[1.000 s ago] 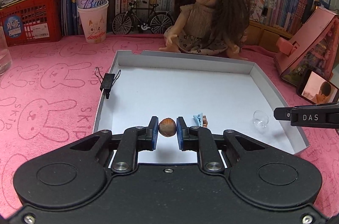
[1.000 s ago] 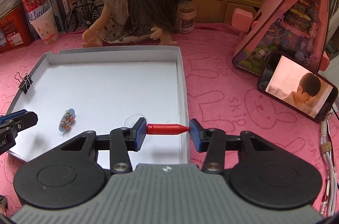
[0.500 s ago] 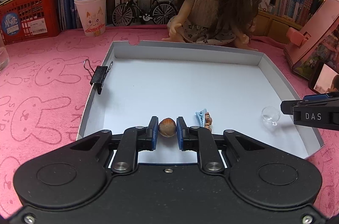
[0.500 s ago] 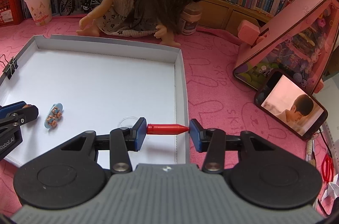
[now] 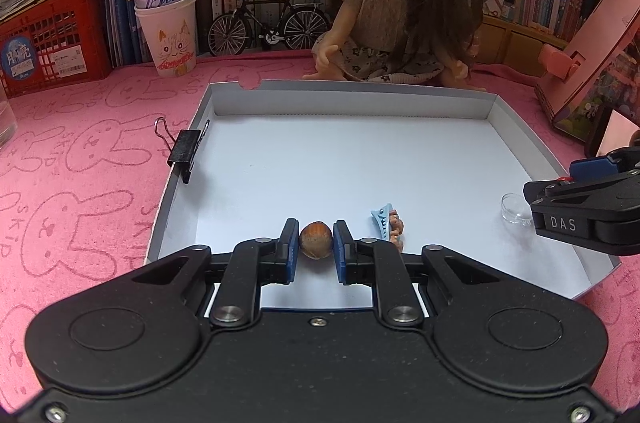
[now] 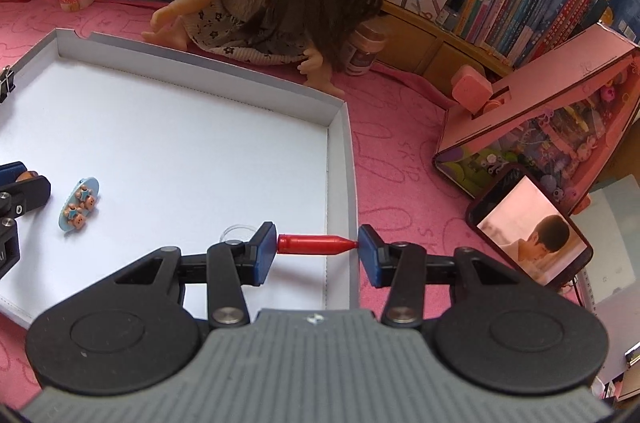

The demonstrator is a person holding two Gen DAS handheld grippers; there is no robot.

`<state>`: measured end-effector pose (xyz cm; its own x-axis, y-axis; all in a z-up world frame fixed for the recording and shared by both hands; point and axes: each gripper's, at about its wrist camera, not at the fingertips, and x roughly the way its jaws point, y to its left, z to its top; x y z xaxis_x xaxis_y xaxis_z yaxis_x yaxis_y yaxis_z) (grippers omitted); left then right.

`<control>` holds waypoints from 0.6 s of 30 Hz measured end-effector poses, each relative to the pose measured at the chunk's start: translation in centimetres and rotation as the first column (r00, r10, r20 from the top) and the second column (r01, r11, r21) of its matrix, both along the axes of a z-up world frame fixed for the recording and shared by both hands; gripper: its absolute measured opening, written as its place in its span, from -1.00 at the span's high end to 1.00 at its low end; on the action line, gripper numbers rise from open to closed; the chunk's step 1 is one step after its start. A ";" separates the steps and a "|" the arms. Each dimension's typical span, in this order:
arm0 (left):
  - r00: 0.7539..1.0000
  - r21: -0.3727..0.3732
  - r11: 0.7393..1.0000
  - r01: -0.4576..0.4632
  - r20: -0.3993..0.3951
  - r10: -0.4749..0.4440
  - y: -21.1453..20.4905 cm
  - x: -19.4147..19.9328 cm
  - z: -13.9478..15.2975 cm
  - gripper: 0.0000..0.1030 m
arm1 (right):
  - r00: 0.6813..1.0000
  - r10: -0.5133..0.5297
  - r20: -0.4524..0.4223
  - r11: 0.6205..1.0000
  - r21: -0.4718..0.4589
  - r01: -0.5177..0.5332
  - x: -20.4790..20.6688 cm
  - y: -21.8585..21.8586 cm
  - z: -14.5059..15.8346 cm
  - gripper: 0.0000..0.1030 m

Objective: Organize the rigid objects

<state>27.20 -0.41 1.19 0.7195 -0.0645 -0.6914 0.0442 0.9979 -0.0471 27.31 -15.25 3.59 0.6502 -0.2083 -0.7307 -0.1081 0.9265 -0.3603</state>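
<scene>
The white tray (image 5: 520, 151) on the pink bench (image 5: 80, 183) holds a blue hair clip (image 6: 80, 204) and a small clear cup (image 5: 514, 209). The left gripper (image 5: 316, 246) has its fingers clamped on a hazelnut (image 5: 315, 240) above the tray floor. The right gripper (image 6: 318, 248) fingers grip a red bullet-shaped piece (image 6: 316, 245) end to end over the tray's right wall.

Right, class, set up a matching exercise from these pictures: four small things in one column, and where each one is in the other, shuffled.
Things:
1. hazelnut
2. red bullet-shaped piece
3. binder clip
4. blue hair clip

Places:
A. clipped onto the tray's side wall
B. lying loose on the tray floor
C. held endwise in the right gripper
D. pinched in the left gripper

Pairs: 1-D, 2-C, 3-A, 4-B
</scene>
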 end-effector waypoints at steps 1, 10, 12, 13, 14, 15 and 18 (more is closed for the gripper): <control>1.000 0.002 1.000 -0.001 0.001 0.001 -0.1 0.0 0.0 0.67 | 1.000 0.008 -0.001 1.000 -0.010 -0.008 0.0 0.2 0.0 0.00; 1.000 0.008 1.000 0.011 0.008 -0.011 -0.4 -0.1 -0.1 0.65 | 0.999 0.029 -0.040 0.999 0.019 -0.028 0.2 1.3 -1.0 -0.08; 1.000 0.003 1.000 0.014 0.009 -0.014 -0.4 -0.1 -0.1 0.64 | 0.999 0.025 -0.039 0.999 0.042 -0.024 0.1 0.9 -0.8 -0.08; 1.000 0.001 1.000 0.015 0.010 -0.015 -0.4 -0.1 -0.1 0.64 | 0.999 0.021 -0.037 0.998 0.054 -0.019 0.1 0.6 -0.8 -0.08; 1.000 -0.001 1.000 0.017 0.010 -0.017 -0.4 -0.2 -0.1 0.56 | 0.999 0.022 -0.036 0.998 0.068 -0.019 0.0 0.4 -0.7 -0.08; 1.000 -0.005 1.000 0.023 0.010 -0.023 -0.4 -0.2 -0.1 0.44 | 0.999 0.019 -0.036 0.996 0.084 -0.016 -0.1 0.2 -0.6 -0.08; 0.999 -0.004 1.000 0.031 0.013 -0.031 -0.5 -0.5 0.1 0.18 | 1.000 0.017 -0.023 0.993 0.115 -0.014 -0.6 -0.3 -0.2 -0.17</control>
